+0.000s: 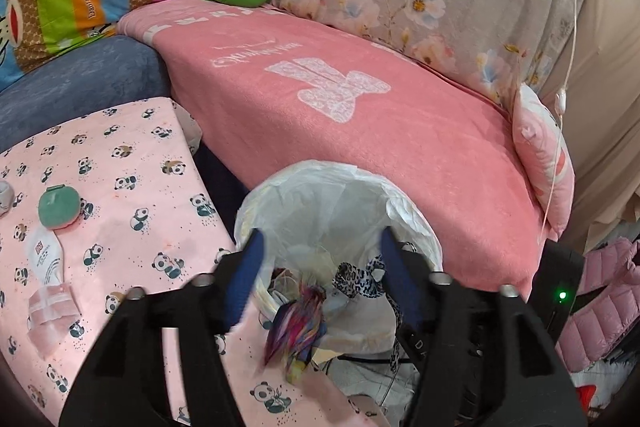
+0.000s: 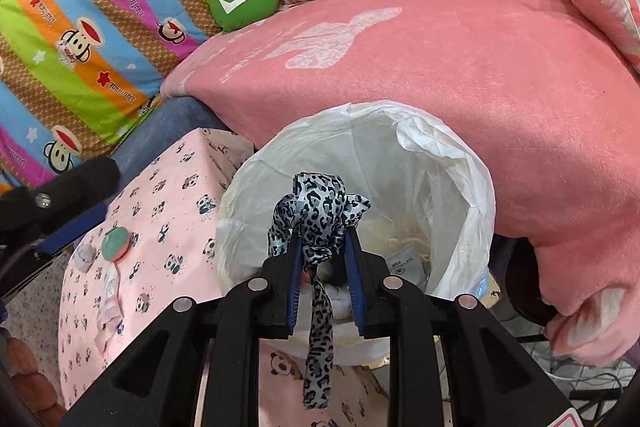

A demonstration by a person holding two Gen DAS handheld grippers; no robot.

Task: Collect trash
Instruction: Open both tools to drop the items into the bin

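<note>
Two grippers over one lined bin. Far left, panda-print table [image 1: 120, 163] carries a green round case [image 1: 57, 207] near its left edge, a white-and-pink packet [image 1: 46, 267] just in front of it, and a grey lump cut off by the frame edge, can't tell what it is. Moving right, left gripper [image 1: 318, 259]: fingers [image 1: 248, 267] wide apart, nothing pressed between them. A multicolour scrap [image 1: 298, 323] sits below and between the fingers at the bin's near rim, blurred, clear of both pads; whether it rests on the rim or is in the air, can't tell. Trash bin [image 1: 344, 195] with white liner stands between the table's right edge and the pink-blanketed sofa [image 1: 360, 131]; bin bottom contents jumbled, hard to make out.

Right wrist view: left gripper shows at the far left edge, mostly cut off. Right gripper [image 2: 323, 255] centre frame above the bin's near rim, fingers [image 2: 295, 267] partly open with a leopard-print ribbon [image 2: 316, 215] between them. Knotted bunch sits above the fingertips, tail hangs down past the gripper body over the rim. The ribbon fills the gap and looks pinched at both pads, though contact is partly hidden by the fabric. Bin [image 2: 460, 163] interior mostly blocked by ribbon and gripper; a white label is visible inside, text unreadable. Same leopard piece shows in the left view beside the right finger.
</note>
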